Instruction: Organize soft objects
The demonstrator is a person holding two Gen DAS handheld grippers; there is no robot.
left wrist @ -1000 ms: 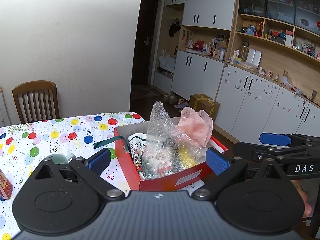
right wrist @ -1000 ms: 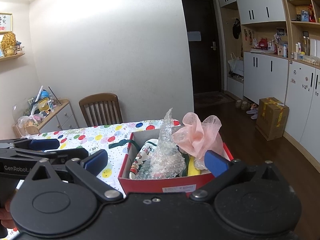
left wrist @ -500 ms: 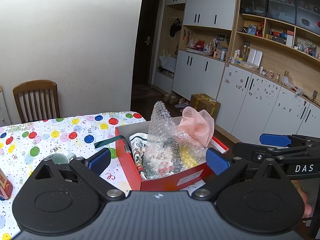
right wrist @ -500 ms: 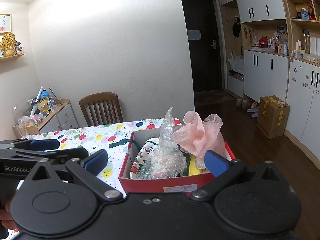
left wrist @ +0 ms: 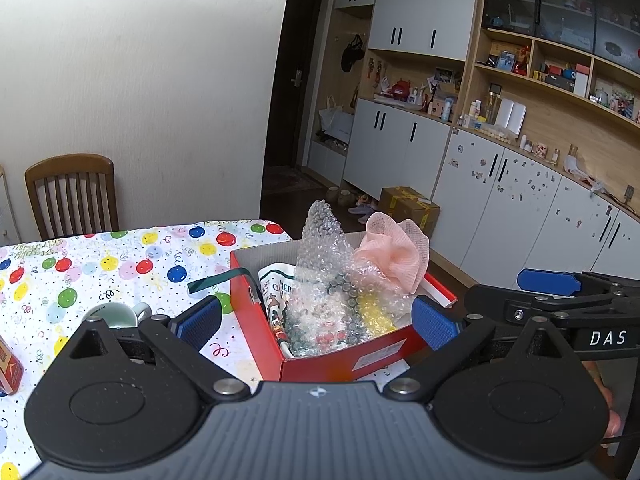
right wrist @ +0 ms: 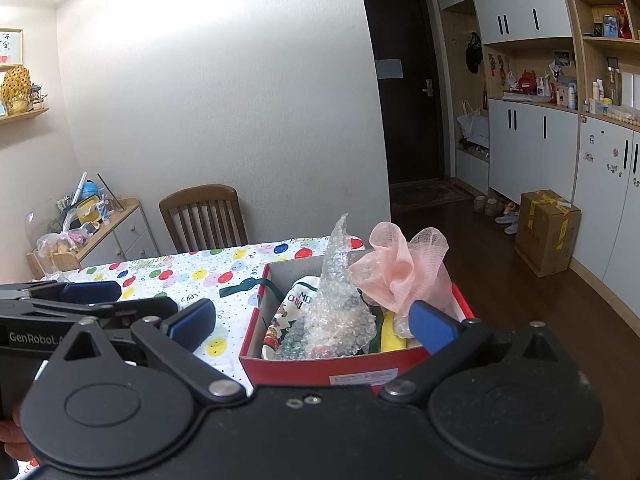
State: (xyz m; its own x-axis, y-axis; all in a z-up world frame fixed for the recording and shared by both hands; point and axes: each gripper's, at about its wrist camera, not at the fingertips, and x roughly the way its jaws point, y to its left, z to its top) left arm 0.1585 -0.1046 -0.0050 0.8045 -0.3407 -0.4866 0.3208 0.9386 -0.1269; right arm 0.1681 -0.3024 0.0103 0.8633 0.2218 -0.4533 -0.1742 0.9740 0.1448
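Observation:
A red cardboard box [left wrist: 344, 364] [right wrist: 320, 368] stands at the table's right end. In it are a sheet of bubble wrap [left wrist: 324, 280] [right wrist: 340, 304] standing up, a pink mesh pouf [left wrist: 396, 256] [right wrist: 404, 268], a white printed Christmas bag [left wrist: 276, 288] [right wrist: 292, 308] and something yellow [left wrist: 372, 312] [right wrist: 390, 334]. My left gripper [left wrist: 316, 322] is open and empty, held just in front of the box. My right gripper [right wrist: 312, 320] is open and empty, also in front of the box. Each gripper shows in the other's view, the right [left wrist: 560, 304] and the left [right wrist: 80, 304].
The table has a balloon-print cloth [left wrist: 120, 264] [right wrist: 200, 276]. A pale green mug [left wrist: 116, 314] and a red carton [left wrist: 8, 364] sit at its left. A dark green ribbon [left wrist: 212, 282] hangs over the box's left wall. A wooden chair [left wrist: 72, 196] [right wrist: 204, 216] stands behind the table.
Both views have shifted very slightly; the grippers stay open in front of the box and nothing in the box has moved.

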